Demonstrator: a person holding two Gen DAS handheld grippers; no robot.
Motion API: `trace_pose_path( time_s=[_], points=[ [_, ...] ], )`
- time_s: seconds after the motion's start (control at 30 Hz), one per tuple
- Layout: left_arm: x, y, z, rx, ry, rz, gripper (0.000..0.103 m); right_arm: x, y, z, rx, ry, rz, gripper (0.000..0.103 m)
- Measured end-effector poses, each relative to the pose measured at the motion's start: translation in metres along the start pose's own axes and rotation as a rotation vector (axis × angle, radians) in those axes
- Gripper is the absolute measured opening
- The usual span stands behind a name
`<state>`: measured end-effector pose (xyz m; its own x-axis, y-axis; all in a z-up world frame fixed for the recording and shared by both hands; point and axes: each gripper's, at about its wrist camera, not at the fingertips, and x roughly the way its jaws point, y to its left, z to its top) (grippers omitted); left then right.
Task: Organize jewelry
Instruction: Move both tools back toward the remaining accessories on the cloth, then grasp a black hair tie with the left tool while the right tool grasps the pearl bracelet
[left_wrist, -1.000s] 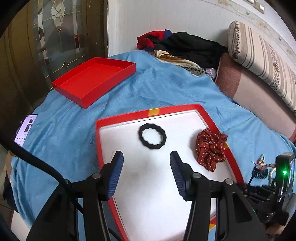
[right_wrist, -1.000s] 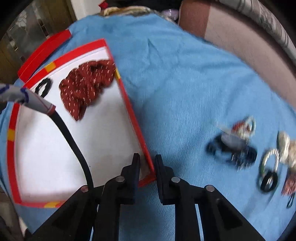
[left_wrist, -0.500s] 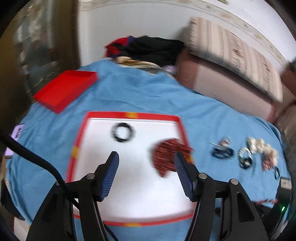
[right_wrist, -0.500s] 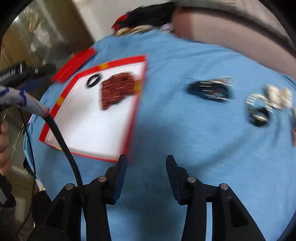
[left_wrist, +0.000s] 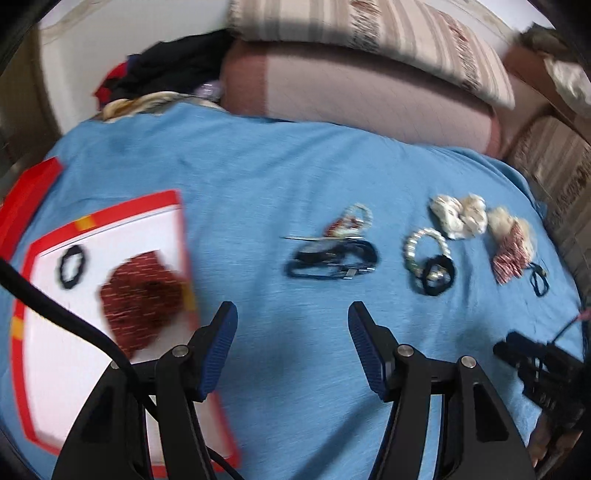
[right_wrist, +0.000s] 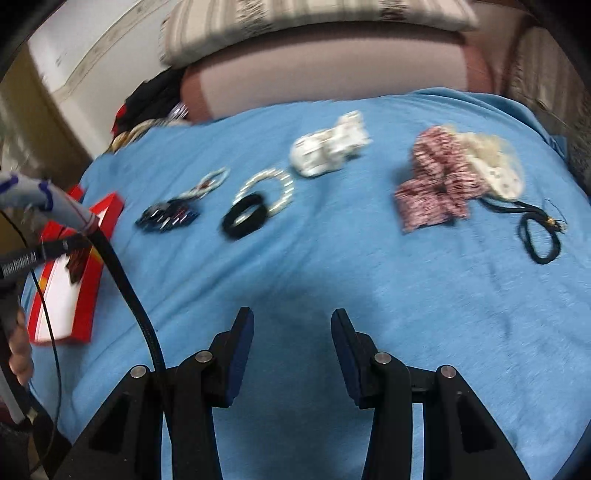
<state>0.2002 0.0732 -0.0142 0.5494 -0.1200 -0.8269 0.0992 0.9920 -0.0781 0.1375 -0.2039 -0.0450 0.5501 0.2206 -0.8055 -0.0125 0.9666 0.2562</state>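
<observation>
A red-rimmed white tray (left_wrist: 110, 214) lies at left on the blue cloth, holding a black wavy ring (left_wrist: 72, 266) and a dark red scrunchie (left_wrist: 142, 295). Loose pieces lie in a row on the cloth: dark blue clips (left_wrist: 332, 260) (right_wrist: 168, 216), a pearl bracelet (left_wrist: 424, 242) (right_wrist: 267, 188) with a black hair tie (left_wrist: 437, 275) (right_wrist: 245, 216), a white scrunchie (left_wrist: 458, 216) (right_wrist: 328, 147), a red-white scrunchie (left_wrist: 511, 251) (right_wrist: 434, 184), a black cord (right_wrist: 541, 232). My left gripper (left_wrist: 291, 315) and right gripper (right_wrist: 291, 326) are open, empty, above the cloth short of the row.
A pink cushion (left_wrist: 369, 88) and striped pillow (left_wrist: 369, 26) bound the far side. Dark clothes (left_wrist: 166, 74) are piled at back left. A red box lid (left_wrist: 26, 199) lies left of the tray. The left gripper's cable (right_wrist: 122, 280) crosses the right view.
Both grippers have swung right, from over the tray to facing the loose jewelry row. My right gripper has opened wider; the left stays open.
</observation>
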Motion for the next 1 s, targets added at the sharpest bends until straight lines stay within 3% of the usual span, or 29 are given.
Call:
trace_pose_path(
  time_s=[0.13,0.3,0.6,0.67,0.73,0.83,1.0],
  points=[
    [0.018,-0.033,0.001,0.044,0.025,-0.095,0.061,0.001,-0.019,0.007,0.027,-0.023,-0.022,0.047],
    [0.050,-0.079,0.006,0.126,0.061,-0.141,0.061,0.005,-0.027,0.025,0.059,-0.062,0.003,0.047],
    [0.099,-0.104,0.024,0.043,0.131,-0.266,0.061,0.024,-0.030,0.090,0.063,-0.115,0.040,0.048],
    [0.104,-0.110,0.022,0.052,0.142,-0.277,0.049,0.028,-0.026,0.095,0.055,-0.107,0.090,0.048],
    [0.110,-0.115,0.018,0.053,0.173,-0.278,0.017,0.035,-0.016,0.096,0.033,-0.085,0.148,0.048],
    [0.109,-0.109,0.017,0.015,0.166,-0.284,0.013,0.050,-0.006,0.094,0.002,-0.018,0.214,0.048],
    [0.107,-0.098,0.013,-0.044,0.182,-0.346,0.014,0.081,0.004,0.093,-0.031,0.033,0.166,0.048]
  ],
)
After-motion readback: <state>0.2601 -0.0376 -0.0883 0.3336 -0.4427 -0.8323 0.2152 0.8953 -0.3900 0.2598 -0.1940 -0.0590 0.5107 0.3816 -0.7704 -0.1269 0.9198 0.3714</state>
